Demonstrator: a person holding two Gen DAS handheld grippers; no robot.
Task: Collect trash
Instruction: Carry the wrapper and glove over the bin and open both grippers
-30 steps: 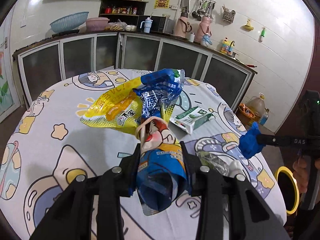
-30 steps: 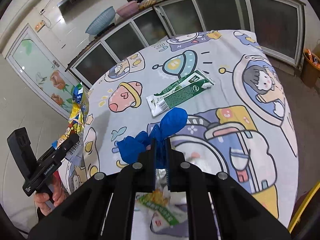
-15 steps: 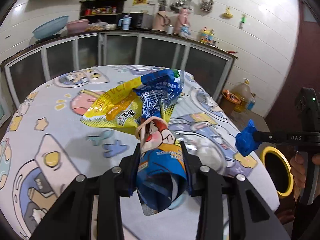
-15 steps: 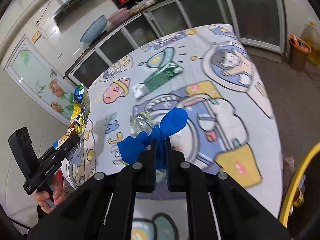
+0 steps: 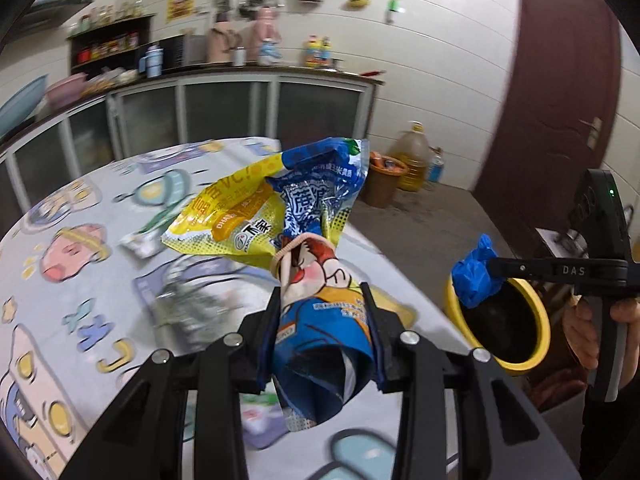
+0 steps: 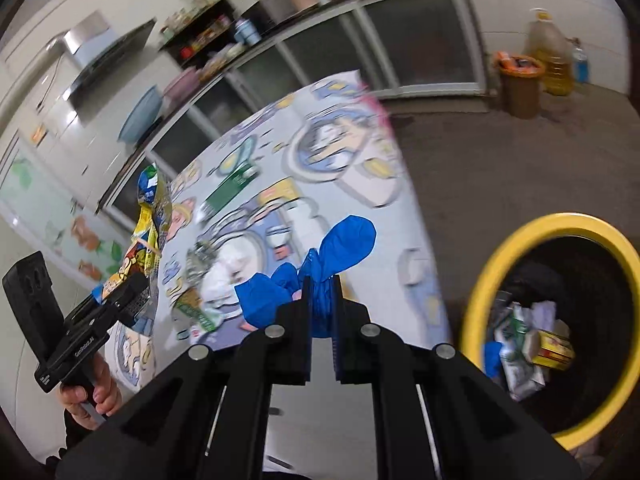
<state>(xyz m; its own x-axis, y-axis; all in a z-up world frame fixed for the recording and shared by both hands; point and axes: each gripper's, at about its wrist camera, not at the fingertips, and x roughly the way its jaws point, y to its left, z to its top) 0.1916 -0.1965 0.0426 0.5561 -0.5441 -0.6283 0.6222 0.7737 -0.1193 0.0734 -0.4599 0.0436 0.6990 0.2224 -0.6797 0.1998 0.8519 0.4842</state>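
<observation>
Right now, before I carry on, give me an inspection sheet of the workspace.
Surface: table under a cartoon-print cloth.
Job's things: bundle of snack wrappers in the left gripper; blue glove in the right gripper; yellow-rimmed bin, trash inside.
Clutter: green carton and a crumpled foil wrapper on the cloth.
Grippers: both shut on their loads.
Cables: nothing seen.
Surroundings: kitchen counter with cabinets, brown door, orange-rimmed bin, oil jug.

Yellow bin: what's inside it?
The bin holds crumpled wrappers, a yellow box and something blue. Its depths are dark; anything under the pile is hidden.
</observation>
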